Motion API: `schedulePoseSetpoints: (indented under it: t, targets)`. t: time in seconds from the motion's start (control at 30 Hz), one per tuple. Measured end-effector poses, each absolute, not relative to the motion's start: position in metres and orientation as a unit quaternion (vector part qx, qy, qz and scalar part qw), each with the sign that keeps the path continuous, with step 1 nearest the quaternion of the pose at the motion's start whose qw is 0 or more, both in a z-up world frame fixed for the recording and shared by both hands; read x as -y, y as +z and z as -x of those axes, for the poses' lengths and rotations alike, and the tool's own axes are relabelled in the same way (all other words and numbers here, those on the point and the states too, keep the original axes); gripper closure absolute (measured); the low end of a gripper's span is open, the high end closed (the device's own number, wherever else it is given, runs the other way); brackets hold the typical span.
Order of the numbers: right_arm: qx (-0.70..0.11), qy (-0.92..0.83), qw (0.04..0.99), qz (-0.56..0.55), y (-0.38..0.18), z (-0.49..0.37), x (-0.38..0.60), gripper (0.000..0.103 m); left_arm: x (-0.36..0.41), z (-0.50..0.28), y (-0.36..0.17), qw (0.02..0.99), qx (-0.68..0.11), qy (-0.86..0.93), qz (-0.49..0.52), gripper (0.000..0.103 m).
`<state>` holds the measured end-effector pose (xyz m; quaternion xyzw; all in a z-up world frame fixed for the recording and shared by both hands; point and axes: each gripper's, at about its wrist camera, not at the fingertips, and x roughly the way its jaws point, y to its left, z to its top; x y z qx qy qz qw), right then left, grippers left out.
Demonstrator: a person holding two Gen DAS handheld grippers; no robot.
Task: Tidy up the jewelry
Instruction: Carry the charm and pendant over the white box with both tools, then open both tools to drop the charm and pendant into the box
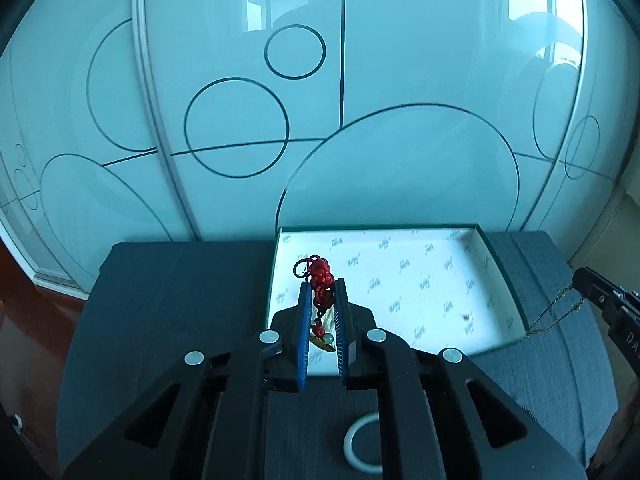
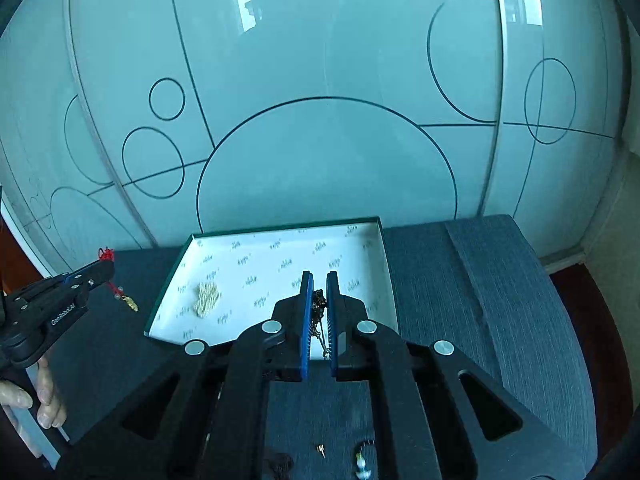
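Left fingers (image 1: 323, 292): clenched on a red cord (image 1: 320, 276); its knotted bunch sticks up past the tips.
Red cord: below the grip it hangs down between the blue pads, ending in a pale bead and a gold charm (image 1: 322, 345). In the right wrist view the charm (image 2: 130, 303) dangles under the left gripper (image 2: 105, 266), left of the box.
Right fingers (image 2: 319, 286): clenched on a thin gold chain (image 2: 319, 304), which trails down between the pads.
Gold chain: in the left wrist view it (image 1: 554, 312) droops in loose strands from the right gripper (image 1: 578, 278), just off the box's right wall.
Box (image 2: 168, 276): open, shallow, dark green outside, lined in white printed paper; it sits on the surface against the glass panel.
In the box: a cream beaded cluster (image 2: 207, 299) near its left wall; a tiny dark piece (image 1: 467, 315) near its right wall.
Surface (image 1: 168, 280): dark grey cloth.
Nearer than the box: a white ring (image 1: 362, 444), a small gold stud (image 2: 320, 449), a pale bead piece (image 2: 361, 462), all on the surface.
Hand (image 2: 40, 400): wrapped round the left gripper's handle, far left of the box.
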<state>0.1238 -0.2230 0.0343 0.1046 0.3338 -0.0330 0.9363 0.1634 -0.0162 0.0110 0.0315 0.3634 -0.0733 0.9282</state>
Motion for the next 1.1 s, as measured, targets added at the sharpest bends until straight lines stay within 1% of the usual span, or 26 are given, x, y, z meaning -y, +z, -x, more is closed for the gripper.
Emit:
schedulePoseSetpoints:
  t: [0.2,0.3,0.53,0.73,0.8,0.87,0.9,0.93,0.97,1.0,1.03,1.1]
  targets:
    - [-0.339,-0.037,0.934,-0.104,0.028,-0.157,0.227,0.096,0.028,-0.198,0.006,0.927,-0.366,-0.076,-0.031,0.092]
    - [-0.36,-0.038,0.925,-0.118,0.008,-0.175,0.233,0.096,0.034,-0.215,-0.013,0.921,-0.382,-0.071,-0.039,0.092]
    - [-0.407,-0.06,0.903,-0.121,-0.047,-0.212,0.244,0.096,0.046,-0.252,-0.077,0.899,-0.431,-0.051,-0.062,0.092]
    - [-0.434,-0.064,0.889,-0.133,-0.078,-0.231,0.252,0.096,0.054,-0.271,-0.094,0.894,-0.44,-0.056,-0.067,0.091]
    - [-0.441,-0.063,0.885,-0.137,-0.086,-0.234,0.254,0.095,0.055,-0.274,-0.1,0.891,-0.446,-0.057,-0.064,0.09]
    - [-0.444,-0.063,0.883,-0.137,-0.091,-0.235,0.254,0.085,0.056,-0.275,-0.107,0.887,-0.455,-0.056,-0.064,0.089]
    - [-0.442,-0.063,0.884,-0.136,-0.092,-0.235,0.254,0.075,0.056,-0.275,-0.11,0.885,-0.458,-0.056,-0.066,0.085]
    - [-0.44,-0.065,0.885,-0.135,-0.092,-0.234,0.253,0.071,0.056,-0.275,-0.113,0.883,-0.461,-0.052,-0.069,0.074]
    - [-0.438,-0.066,0.886,-0.136,-0.091,-0.233,0.254,0.071,0.056,-0.274,-0.114,0.882,-0.463,-0.05,-0.07,0.067]
    - [-0.437,-0.067,0.886,-0.138,-0.091,-0.232,0.255,0.071,0.055,-0.273,-0.115,0.883,-0.462,-0.05,-0.069,0.056]
    - [-0.435,-0.067,0.887,-0.14,-0.089,-0.231,0.256,0.071,0.054,-0.27,-0.113,0.885,-0.459,-0.05,-0.067,0.051]
    - [-0.428,-0.069,0.89,-0.141,-0.082,-0.226,0.259,0.071,0.053,-0.265,-0.108,0.886,-0.457,-0.05,-0.064,0.049]
